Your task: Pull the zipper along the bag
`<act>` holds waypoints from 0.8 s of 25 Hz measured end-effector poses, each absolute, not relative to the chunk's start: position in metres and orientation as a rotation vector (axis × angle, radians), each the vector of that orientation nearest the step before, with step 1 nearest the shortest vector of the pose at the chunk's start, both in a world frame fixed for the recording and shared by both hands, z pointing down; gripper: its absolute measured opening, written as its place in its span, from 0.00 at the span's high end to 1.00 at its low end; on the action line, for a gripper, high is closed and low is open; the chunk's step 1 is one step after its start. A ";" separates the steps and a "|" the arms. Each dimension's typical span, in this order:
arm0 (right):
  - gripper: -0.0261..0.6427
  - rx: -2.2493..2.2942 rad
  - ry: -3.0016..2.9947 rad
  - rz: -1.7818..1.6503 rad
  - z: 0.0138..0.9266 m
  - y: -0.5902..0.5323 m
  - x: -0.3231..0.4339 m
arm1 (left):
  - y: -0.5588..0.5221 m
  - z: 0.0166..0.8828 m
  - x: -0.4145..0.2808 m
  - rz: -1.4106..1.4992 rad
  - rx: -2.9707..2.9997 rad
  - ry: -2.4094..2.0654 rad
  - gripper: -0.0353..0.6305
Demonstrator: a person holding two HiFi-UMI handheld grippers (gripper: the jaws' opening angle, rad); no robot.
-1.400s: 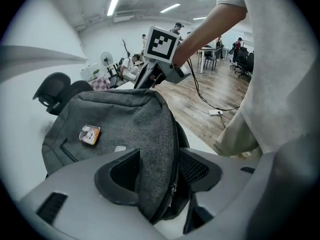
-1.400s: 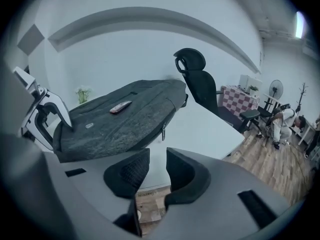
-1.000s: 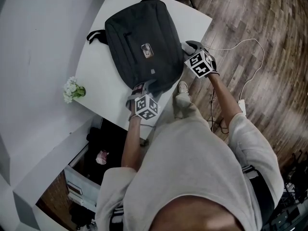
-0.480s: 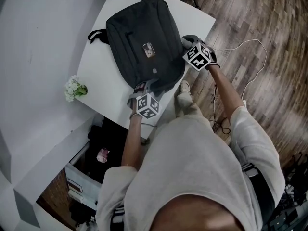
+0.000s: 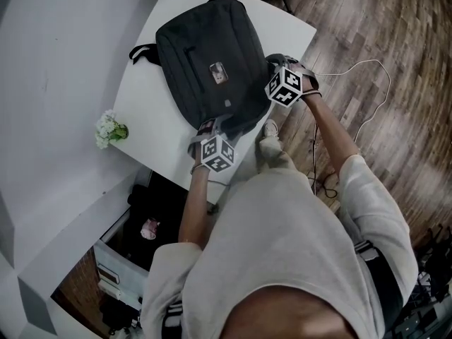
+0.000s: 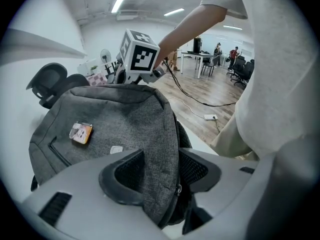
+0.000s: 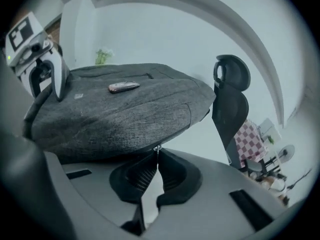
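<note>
The bag [image 5: 208,62], dark grey, lies flat on the white table [image 5: 145,119], with its long side running away from you. A small tag [image 5: 217,73] sits on its upper face.

Your left gripper [image 6: 160,169] is at the bag's near corner. Its jaws are clamped on a fold of the grey fabric, one pad on each side of it. The zipper track runs down the edge of that fold.

Your right gripper [image 7: 156,156] is at the bag's right edge, near the table's far right corner. Its jaws have just been closing and now stand together. The zipper pull [image 7: 157,148], a small metal piece, is pinched at their tips just under the bag's rim.

Both grippers point downward at the bag, and each is visible in the other's view. They hold the bag well apart from each other, one at the near corner and one on the right side.

A small bunch of white flowers [image 5: 107,129] stands at the table's left edge, clear of the bag. A white cable [image 5: 353,69] trails over the wooden floor [image 5: 381,20] on your right. A dark office chair [image 7: 230,104] stands beyond the table.
</note>
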State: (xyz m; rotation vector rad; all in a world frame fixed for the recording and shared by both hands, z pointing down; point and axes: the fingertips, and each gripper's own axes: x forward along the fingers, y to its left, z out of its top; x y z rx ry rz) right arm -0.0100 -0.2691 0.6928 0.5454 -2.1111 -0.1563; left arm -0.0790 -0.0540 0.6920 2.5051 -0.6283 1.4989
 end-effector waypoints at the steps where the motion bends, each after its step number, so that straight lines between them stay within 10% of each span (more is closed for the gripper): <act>1: 0.93 0.525 -2.075 -0.215 0.693 -0.268 -0.010 | -0.054 0.692 -0.080 1.496 2.504 -0.631 0.60; 20: 0.93 0.346 -1.707 -0.484 0.703 -0.244 0.013 | -0.057 0.693 -0.084 1.458 2.460 -0.704 0.62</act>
